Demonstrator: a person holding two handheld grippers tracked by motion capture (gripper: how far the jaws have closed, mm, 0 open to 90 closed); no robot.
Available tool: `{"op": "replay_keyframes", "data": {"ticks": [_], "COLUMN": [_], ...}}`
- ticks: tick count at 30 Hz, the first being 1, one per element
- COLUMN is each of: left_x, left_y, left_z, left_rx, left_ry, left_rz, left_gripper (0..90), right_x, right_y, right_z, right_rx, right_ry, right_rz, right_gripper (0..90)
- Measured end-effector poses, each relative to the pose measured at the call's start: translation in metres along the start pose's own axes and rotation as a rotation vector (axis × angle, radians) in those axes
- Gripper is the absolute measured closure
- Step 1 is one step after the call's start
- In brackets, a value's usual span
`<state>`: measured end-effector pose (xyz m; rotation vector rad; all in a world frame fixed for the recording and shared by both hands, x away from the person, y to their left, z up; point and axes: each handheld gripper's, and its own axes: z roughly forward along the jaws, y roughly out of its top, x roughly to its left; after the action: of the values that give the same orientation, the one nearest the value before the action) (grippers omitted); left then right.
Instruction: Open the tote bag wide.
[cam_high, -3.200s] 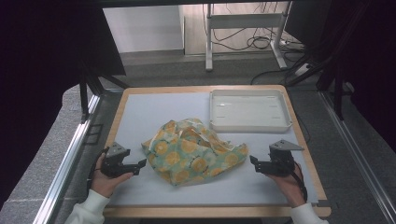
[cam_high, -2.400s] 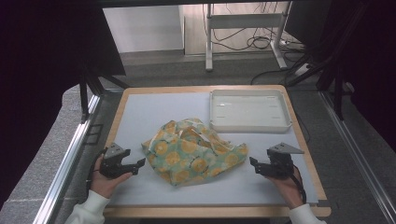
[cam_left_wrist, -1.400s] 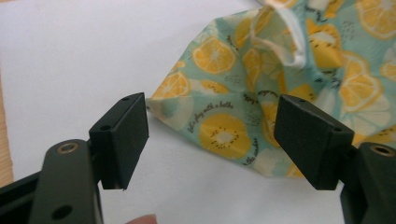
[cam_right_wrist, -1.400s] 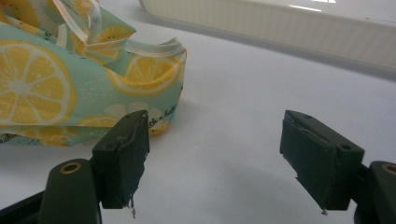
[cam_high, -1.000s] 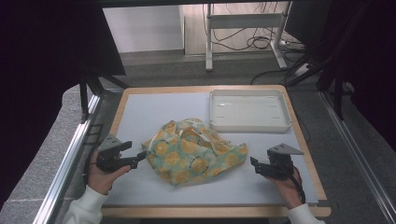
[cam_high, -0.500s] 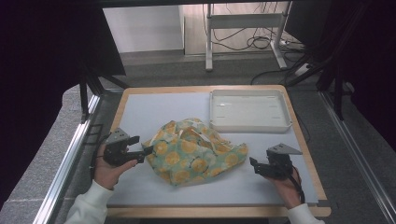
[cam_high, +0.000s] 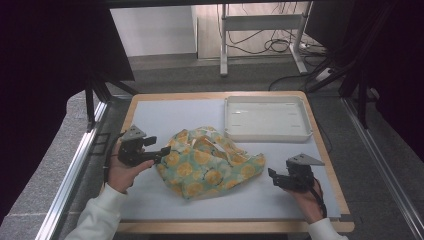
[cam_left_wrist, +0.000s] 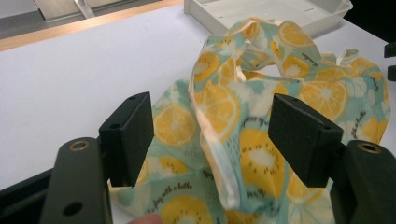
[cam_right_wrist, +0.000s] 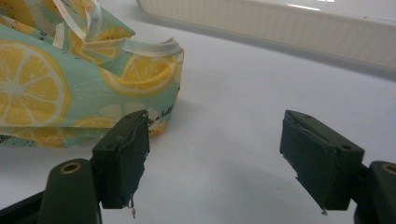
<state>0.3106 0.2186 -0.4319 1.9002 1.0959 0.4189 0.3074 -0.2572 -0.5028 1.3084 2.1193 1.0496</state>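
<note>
Crumpled fruit-print cloth (cam_high: 210, 162) mid-frame, long axis running left to right. Left gripper (cam_high: 159, 151) just been closing, apparently not pinching it; right gripper (cam_high: 271, 176) open, empty.

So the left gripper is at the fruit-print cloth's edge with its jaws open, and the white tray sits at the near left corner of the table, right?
Not quite. The white tray sits at the far right of the table, as the high view shows. The rest holds: the left gripper is at the edge of the fruit-print cloth, jaws open around a fold.

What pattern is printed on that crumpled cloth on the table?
The crumpled mint-green fabric cloth carries yellow lemon and kiwi slices; the left gripper view shows it best.
</note>
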Motion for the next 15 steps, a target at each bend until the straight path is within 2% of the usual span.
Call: {"op": "replay_keyframes", "data": {"ticks": [5,12,15], "left_x": [0.001,-0.003,-0.004], "left_y": [0.01,0.026,0.029], "left_z": [0.007,0.022,0.031], "left_rx": [0.015,0.022,0.041], "left_ry": [0.009,-0.019,-0.033], "left_rz": [0.024,0.03,0.024], "left_gripper": [30.5,29.1,28.6], "right_x": [-0.001,-0.002,-0.002], "right_y": [0.0,0.0,0.0], "right_z": [-0.001,0.0,0.0], "right_rx": [-0.008,-0.003,-0.007], "right_ry": [0.001,-0.003,0.0], "right_rz": [-0.002,-0.002,-0.005], "right_gripper": [24.1,24.1,24.1]}}
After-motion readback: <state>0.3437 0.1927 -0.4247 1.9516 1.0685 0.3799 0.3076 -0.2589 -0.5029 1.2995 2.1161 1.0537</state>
